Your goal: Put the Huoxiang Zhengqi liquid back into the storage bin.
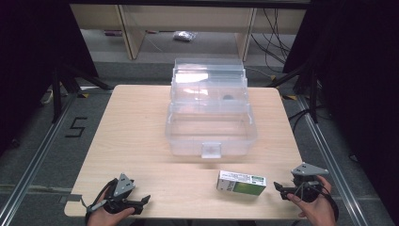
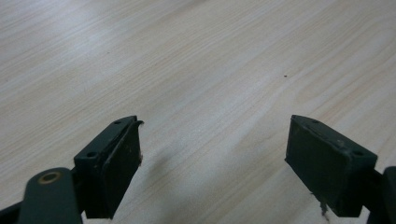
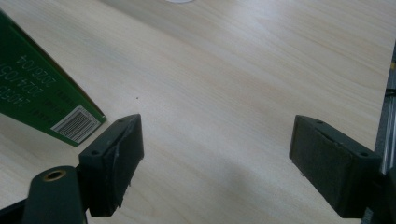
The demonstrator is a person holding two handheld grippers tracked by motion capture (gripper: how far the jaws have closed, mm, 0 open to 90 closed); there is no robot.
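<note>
A green and white carton (image 1: 241, 182) lies flat on the wooden table (image 1: 136, 127) near its front edge, right of centre. Behind it stands a clear plastic storage box (image 1: 211, 127) with its lid tipped back. My right gripper (image 1: 279, 189) rests in a hand at the front right corner, just right of the carton, open and empty. In the right gripper view the carton (image 3: 32, 88) sits left of the left jaw, its barcode end nearest, and the gripper (image 3: 217, 140) spans bare wood. My left gripper (image 1: 144, 201) lies at the front left, open; its view (image 2: 215, 140) has bare tabletop between the jaws.
The table's right edge and a metal floor rail (image 3: 390, 93) run close beside my right gripper. A "5" marking (image 1: 75, 127) is on the floor to the left. Wooden furniture legs (image 1: 129, 33), cables and a small bag (image 1: 184, 36) lie beyond the table.
</note>
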